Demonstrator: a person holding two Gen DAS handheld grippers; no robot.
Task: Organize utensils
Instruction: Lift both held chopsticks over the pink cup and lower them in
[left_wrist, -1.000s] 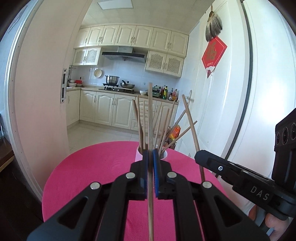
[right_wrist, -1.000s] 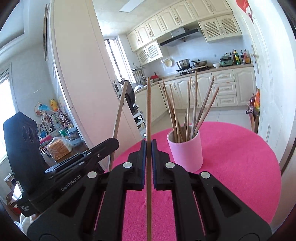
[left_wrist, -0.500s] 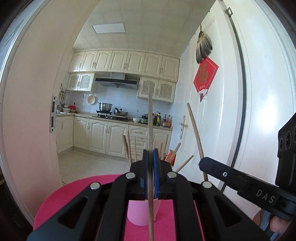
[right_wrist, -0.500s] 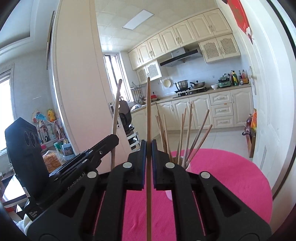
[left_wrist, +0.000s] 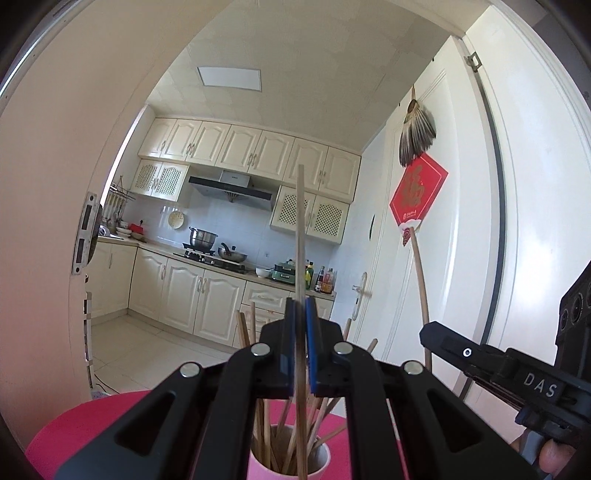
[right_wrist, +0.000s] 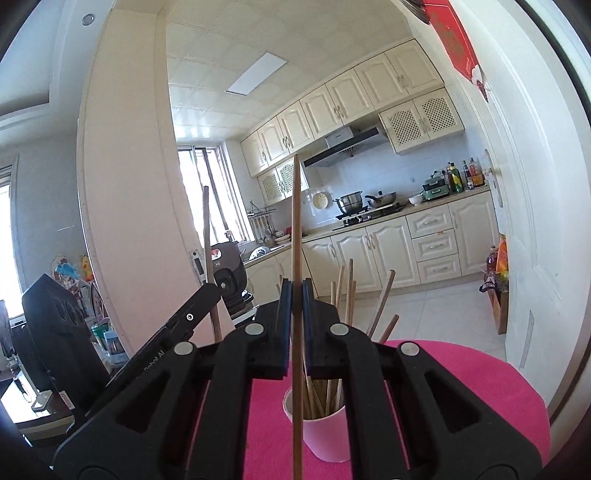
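Note:
A pink cup (right_wrist: 327, 430) holding several wooden chopsticks stands on the pink round table (right_wrist: 461, 384); it also shows in the left wrist view (left_wrist: 321, 463). My left gripper (left_wrist: 301, 347) is shut on a wooden chopstick (left_wrist: 300, 229), held upright above the cup. My right gripper (right_wrist: 295, 321) is shut on another wooden chopstick (right_wrist: 295, 221), upright, its lower end in front of the cup. Each gripper shows in the other's view, the right gripper (left_wrist: 428, 332) on the right and the left gripper (right_wrist: 214, 291) on the left.
A white door (left_wrist: 480, 240) with a red decoration (left_wrist: 417, 195) stands right of the table. A wall edge (right_wrist: 129, 184) stands to the left. Kitchen cabinets (right_wrist: 406, 243) and a stove lie beyond. A cluttered side table (right_wrist: 44, 398) sits at far left.
Both grippers have risen and tilted upward with their chopsticks. The cup has dropped low in both views and now lies beneath the fingers.

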